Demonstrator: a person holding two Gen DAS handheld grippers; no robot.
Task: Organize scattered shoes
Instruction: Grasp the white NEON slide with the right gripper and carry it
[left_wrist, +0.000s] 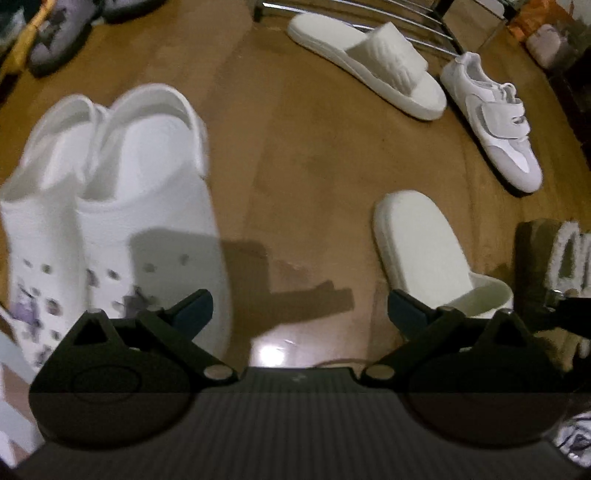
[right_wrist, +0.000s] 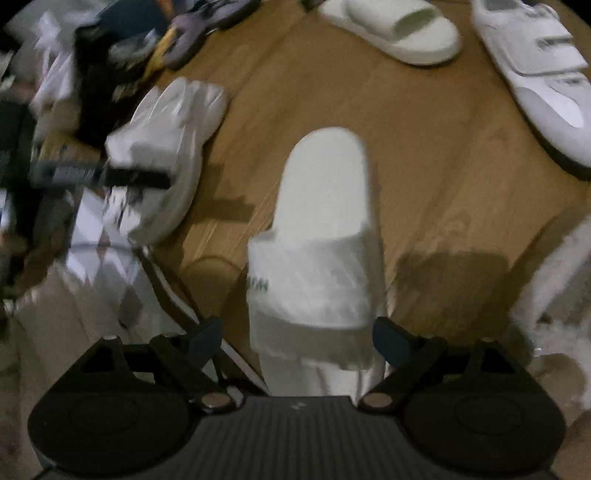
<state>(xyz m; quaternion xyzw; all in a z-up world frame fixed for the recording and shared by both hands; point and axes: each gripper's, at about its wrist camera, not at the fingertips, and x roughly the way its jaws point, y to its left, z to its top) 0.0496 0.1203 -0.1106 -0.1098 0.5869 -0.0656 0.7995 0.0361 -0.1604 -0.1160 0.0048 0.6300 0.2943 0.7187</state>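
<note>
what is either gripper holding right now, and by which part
Nothing is held. The left gripper is open over bare floor; the right gripper is open astride the white slide, pads clear.

I count two white clogs (left_wrist: 110, 206) side by side, two white slides (left_wrist: 369, 62) (left_wrist: 436, 258) lying apart, and one white strap sneaker (left_wrist: 491, 122). Past my right gripper I see one crumpled white bag (right_wrist: 166, 147).

A: What do the left gripper (left_wrist: 300, 309) and right gripper (right_wrist: 297, 338) look like?

B: Matte black. Each has two round housings with faint oval insets, angled link arms on silver pivot pins, and dark teal pads.

A: And the near body between them?

B: Grey, finely ribbed, with a small pale mark.
</note>
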